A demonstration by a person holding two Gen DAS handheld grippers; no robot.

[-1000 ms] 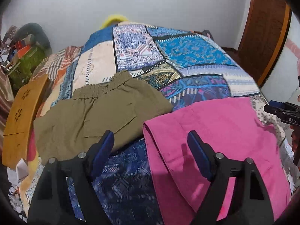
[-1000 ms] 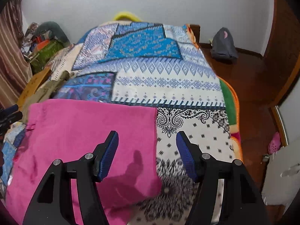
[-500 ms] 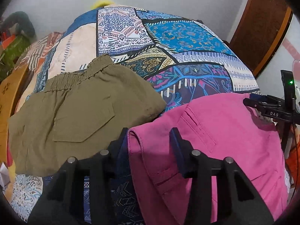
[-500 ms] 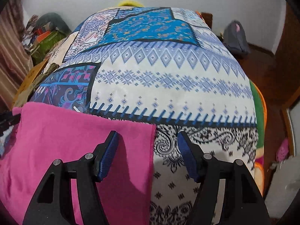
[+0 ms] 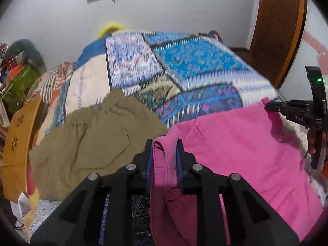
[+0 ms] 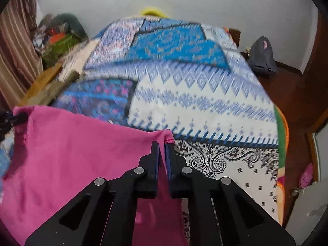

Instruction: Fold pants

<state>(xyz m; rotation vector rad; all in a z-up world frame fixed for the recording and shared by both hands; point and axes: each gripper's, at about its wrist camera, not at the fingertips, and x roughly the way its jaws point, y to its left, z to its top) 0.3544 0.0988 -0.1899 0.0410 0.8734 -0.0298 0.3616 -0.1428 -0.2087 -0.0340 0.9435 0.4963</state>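
Observation:
Pink pants (image 5: 235, 153) lie across the near end of a patchwork bed cover (image 5: 194, 61). My left gripper (image 5: 164, 143) is closing, and its pads pinch the pants' folded left corner, which stands up between them. My right gripper (image 6: 162, 145) is shut on the right corner of the pink pants (image 6: 71, 153). That corner's hem pokes out past the tips. In the left wrist view the right gripper (image 5: 268, 106) shows at the cloth's far right corner. The edge between both grips is raised off the bed cover (image 6: 205, 106).
Folded olive pants (image 5: 92, 139) lie on the bed left of the pink ones. A yellow wooden board (image 5: 14, 143) and piled clutter (image 5: 18, 78) stand at the left side. A wooden door (image 5: 276, 30) is at the right; a grey bag (image 6: 262, 55) sits on the floor.
Both grippers came down open over the pink pants' near corners, then closed on them. The gripped edge now stands lifted off the bed.

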